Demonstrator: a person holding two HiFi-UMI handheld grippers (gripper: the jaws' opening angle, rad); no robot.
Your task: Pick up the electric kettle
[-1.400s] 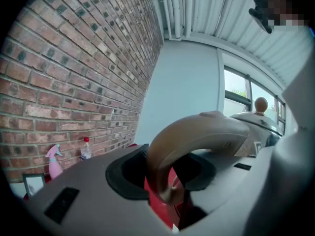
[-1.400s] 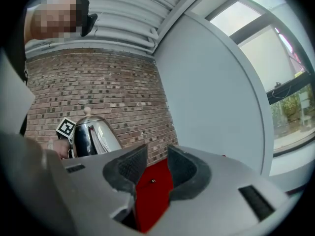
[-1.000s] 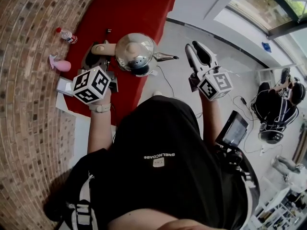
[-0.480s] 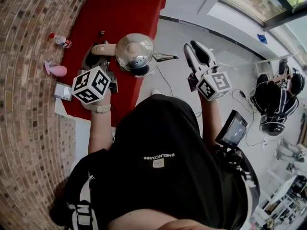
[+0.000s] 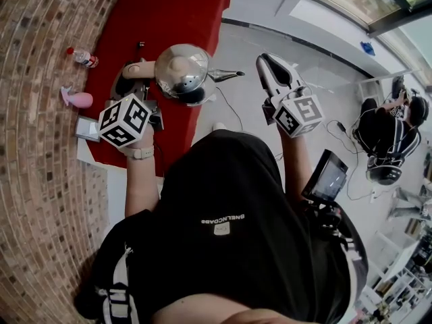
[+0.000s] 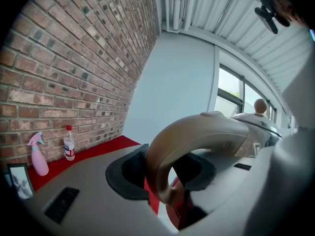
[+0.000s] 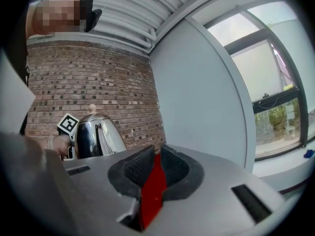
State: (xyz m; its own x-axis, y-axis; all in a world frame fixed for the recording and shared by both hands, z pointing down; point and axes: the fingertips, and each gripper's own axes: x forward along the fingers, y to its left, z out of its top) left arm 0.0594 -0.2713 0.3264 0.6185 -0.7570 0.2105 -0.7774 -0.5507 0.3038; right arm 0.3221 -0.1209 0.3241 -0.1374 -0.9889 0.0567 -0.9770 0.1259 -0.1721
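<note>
While your left gripper clenches the beige handle of the electric kettle, the steel kettle sits at the edge of the red tablecloth. Its spout points toward your right gripper. That gripper hovers beside the kettle, off the cloth, and its jaws are closing with nothing between them. On the kettle's other side, toward the brick wall, stand a pink spray bottle and a small water bottle. A picture frame lies just beside the spray bottle.
</note>
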